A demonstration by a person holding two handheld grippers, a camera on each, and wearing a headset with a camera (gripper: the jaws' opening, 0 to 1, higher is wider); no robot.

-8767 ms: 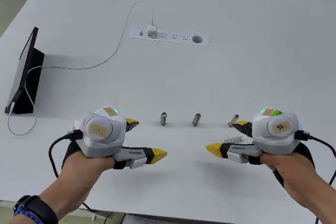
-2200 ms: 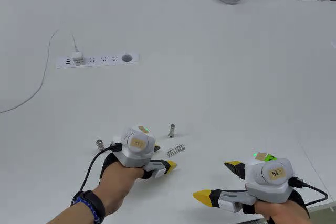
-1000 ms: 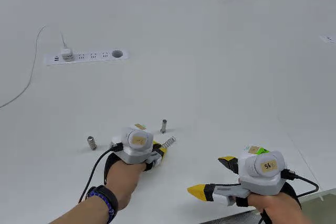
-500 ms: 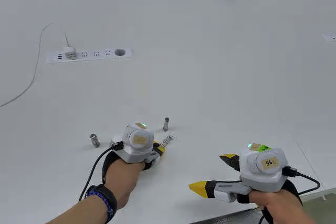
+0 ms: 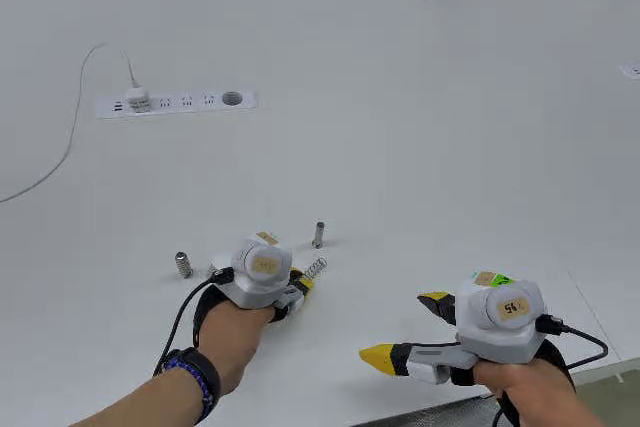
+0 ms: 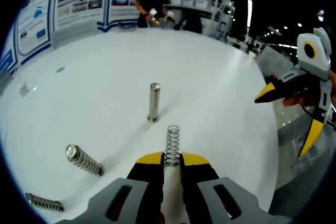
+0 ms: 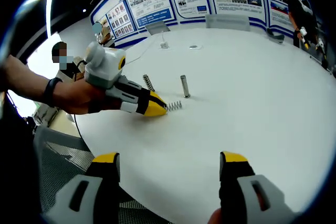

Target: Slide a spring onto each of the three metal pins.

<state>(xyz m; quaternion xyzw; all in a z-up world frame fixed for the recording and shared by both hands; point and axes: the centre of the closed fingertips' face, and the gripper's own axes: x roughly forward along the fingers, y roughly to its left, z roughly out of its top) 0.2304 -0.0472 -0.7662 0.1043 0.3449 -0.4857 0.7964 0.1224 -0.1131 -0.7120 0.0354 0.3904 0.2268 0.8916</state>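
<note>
The left gripper (image 6: 166, 157) pinches the spring (image 6: 172, 142) by its near end, I'd guess so the free end can be aimed at the bare pin (image 6: 153, 102) standing just ahead of it. The right gripper (image 7: 169, 159) hangs well off to the side with its jaws spread wide and nothing in them, probably just keeping out of the way. The other pin (image 6: 83, 160) looks sprung already, but the coil (image 6: 44, 202) near the edge is too squashed by the fisheye to tell if there's a pin inside it.
</note>
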